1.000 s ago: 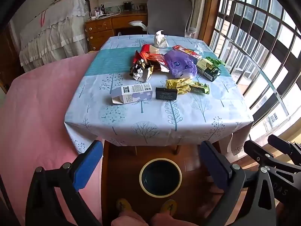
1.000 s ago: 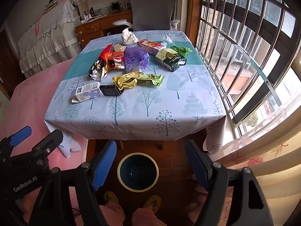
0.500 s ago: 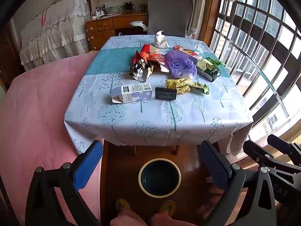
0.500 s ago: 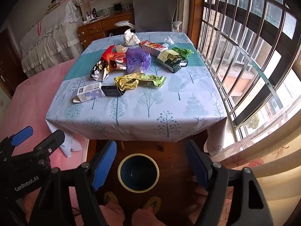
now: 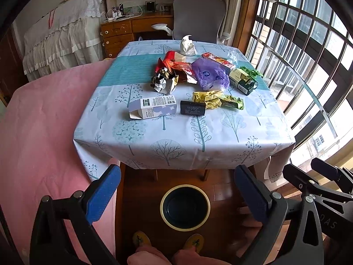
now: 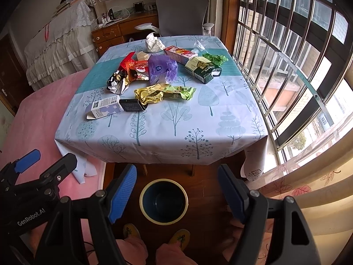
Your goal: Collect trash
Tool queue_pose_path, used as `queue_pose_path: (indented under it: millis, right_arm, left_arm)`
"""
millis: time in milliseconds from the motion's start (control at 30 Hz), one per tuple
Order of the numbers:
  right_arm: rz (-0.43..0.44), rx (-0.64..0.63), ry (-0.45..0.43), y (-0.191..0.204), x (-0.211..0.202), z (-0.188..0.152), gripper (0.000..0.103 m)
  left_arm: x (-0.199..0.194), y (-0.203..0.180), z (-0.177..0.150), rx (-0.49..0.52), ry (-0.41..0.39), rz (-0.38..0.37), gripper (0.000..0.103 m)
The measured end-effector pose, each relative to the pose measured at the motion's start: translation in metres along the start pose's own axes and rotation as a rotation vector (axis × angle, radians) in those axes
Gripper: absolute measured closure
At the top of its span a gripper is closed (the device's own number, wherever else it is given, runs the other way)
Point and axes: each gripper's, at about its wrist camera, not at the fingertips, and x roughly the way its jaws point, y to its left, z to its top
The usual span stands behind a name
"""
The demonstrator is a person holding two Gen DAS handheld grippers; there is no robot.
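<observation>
Left gripper: fingers spread wide, holding nothing; hangs above the floor, short of the table's near edge.
Right gripper: likewise spread and empty, beside the left one.
Bin: round, dark inside, pale rim, empty as far as can be seen; stands on the floor directly below and between each gripper's fingers, probably so trash can be dropped straight in.
Trash, all ahead of both grippers on the table: white box and small black box nearest; yellow wrapper just behind; crumpled foil, red wrappers, purple bag, green box, white tissue farther off.
Obstacles: overhanging tablecloth edge between grippers and trash; the person's feet just behind the bin. Nothing collected yet, judging by the bin.
</observation>
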Motion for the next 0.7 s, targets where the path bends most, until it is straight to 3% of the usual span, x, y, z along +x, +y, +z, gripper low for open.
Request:
queue_pose_path:
  millis: [700]
  right_arm:
    - [0.038,-0.016,0.027,0.0009,0.0093,0.0056,0.026]
  left_arm:
    - [0.0058,0.0022,-0.0012,-0.021,0.020,0.037,0.001]
